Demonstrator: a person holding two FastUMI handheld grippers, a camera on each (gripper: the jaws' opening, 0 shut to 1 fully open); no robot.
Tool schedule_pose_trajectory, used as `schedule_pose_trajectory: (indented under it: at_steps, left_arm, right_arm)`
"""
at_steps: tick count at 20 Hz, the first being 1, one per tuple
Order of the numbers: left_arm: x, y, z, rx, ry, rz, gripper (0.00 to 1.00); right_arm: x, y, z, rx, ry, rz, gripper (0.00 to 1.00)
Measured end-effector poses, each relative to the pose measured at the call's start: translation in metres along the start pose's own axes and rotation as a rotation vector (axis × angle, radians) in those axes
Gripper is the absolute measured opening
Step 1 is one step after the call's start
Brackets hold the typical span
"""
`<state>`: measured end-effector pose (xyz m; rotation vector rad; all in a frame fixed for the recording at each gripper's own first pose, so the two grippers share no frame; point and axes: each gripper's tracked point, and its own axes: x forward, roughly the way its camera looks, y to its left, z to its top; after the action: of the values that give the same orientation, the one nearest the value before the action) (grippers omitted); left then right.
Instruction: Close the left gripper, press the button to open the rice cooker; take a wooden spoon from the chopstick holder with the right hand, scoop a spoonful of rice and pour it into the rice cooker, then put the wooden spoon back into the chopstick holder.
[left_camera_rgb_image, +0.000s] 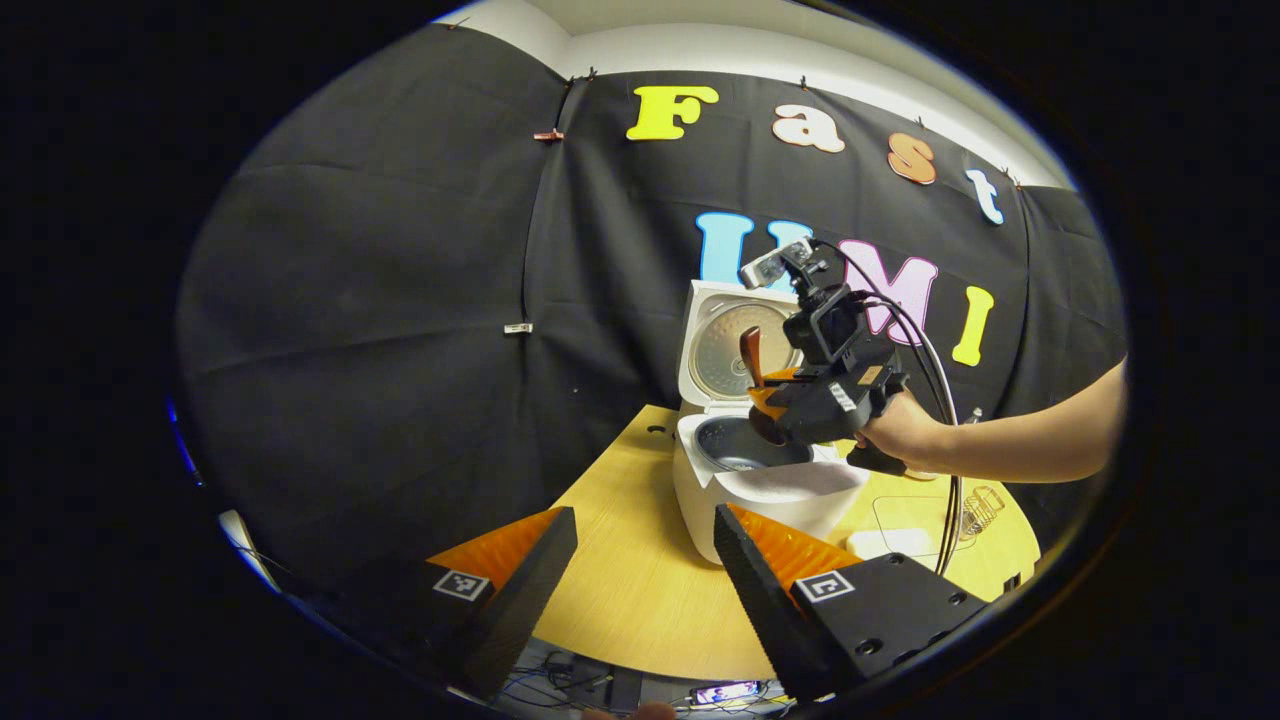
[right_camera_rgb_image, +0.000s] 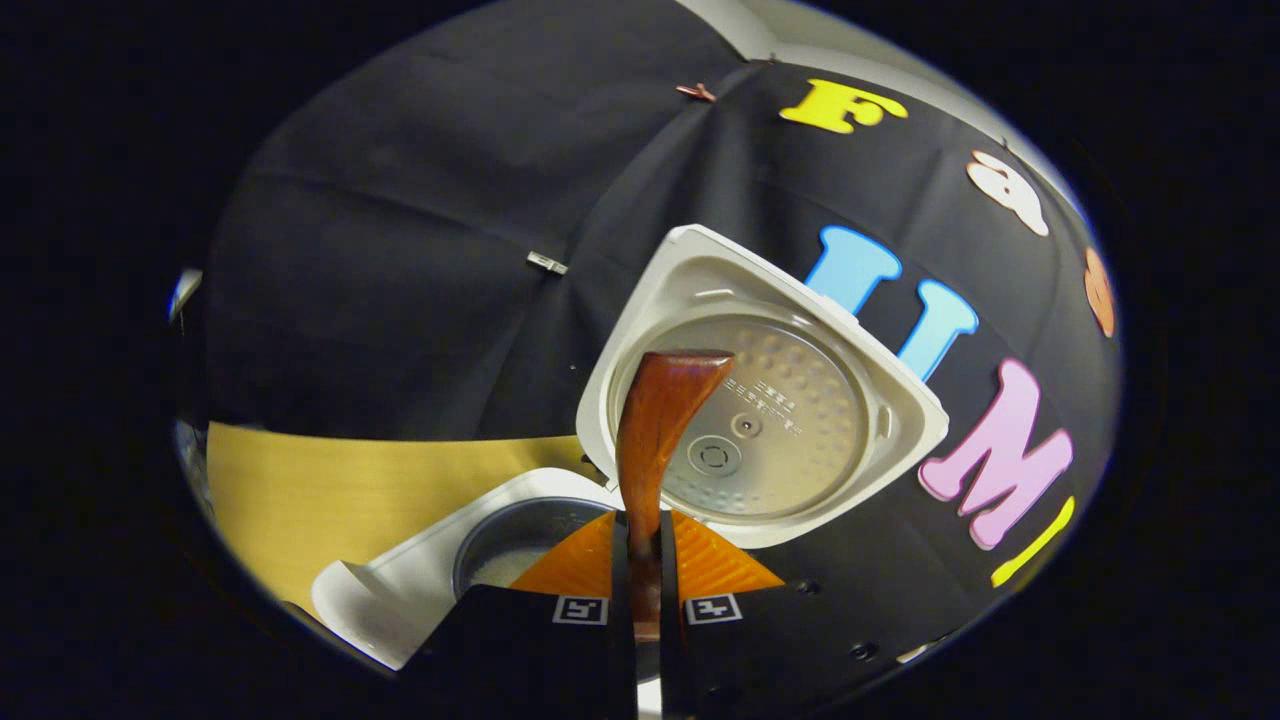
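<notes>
The white rice cooker (left_camera_rgb_image: 770, 490) stands on the round wooden table (left_camera_rgb_image: 640, 600) with its lid (left_camera_rgb_image: 735, 345) raised. My left gripper (left_camera_rgb_image: 645, 565) hangs open in front of it, with nothing between its fingers. A hand (left_camera_rgb_image: 900, 430) holds my right gripper (left_camera_rgb_image: 765, 392) over the inner pot (left_camera_rgb_image: 740, 445); it is shut on the brown wooden spoon (left_camera_rgb_image: 751, 355). In the right gripper view the spoon (right_camera_rgb_image: 655, 430) rises from between the shut fingers of my right gripper (right_camera_rgb_image: 645, 575), in front of the lid (right_camera_rgb_image: 770, 410). A little white rice lies in the pot (right_camera_rgb_image: 510, 555).
A wire holder (left_camera_rgb_image: 985, 505) and a clear container (left_camera_rgb_image: 905, 520) stand on the table to the right of the cooker. A cable (left_camera_rgb_image: 945, 480) hangs from the right gripper past them. The table's front edge is close below my left fingers.
</notes>
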<state>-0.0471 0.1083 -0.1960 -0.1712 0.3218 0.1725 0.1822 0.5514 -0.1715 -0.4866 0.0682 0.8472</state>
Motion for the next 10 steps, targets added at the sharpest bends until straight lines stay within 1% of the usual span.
schedule_pose_trajectory:
  at_steps: [1, 2, 3, 4, 6, 9, 10]
  left_arm:
    - [0.000, 0.001, 0.000, -0.001, 0.002, 0.000, 0.95]
    - [0.000, 0.001, -0.002, -0.003, 0.005, 0.000, 0.95]
    - [0.000, 0.001, -0.003, -0.005, 0.007, 0.000, 0.95]
    - [0.001, 0.002, -0.004, -0.004, 0.011, 0.002, 0.95]
    - [0.001, 0.003, -0.005, 0.003, 0.013, 0.008, 0.95]
    - [0.000, 0.002, -0.004, 0.008, 0.013, 0.009, 0.95]
    - [0.000, 0.001, -0.003, 0.009, 0.012, 0.009, 0.95]
  right_arm:
    - [-0.001, 0.000, 0.001, -0.037, -0.007, 0.003, 0.13]
    - [-0.001, 0.000, 0.000, -0.048, -0.005, 0.006, 0.13]
    - [0.000, -0.001, -0.004, -0.029, 0.010, 0.010, 0.13]
    - [0.002, 0.000, -0.007, 0.022, 0.028, 0.012, 0.13]
    - [0.003, -0.003, -0.009, 0.211, 0.051, 0.018, 0.14]
    - [-0.002, -0.021, -0.010, 0.552, 0.065, 0.022, 0.13]
    - [-0.005, -0.028, -0.013, 0.643, 0.070, 0.019, 0.13]
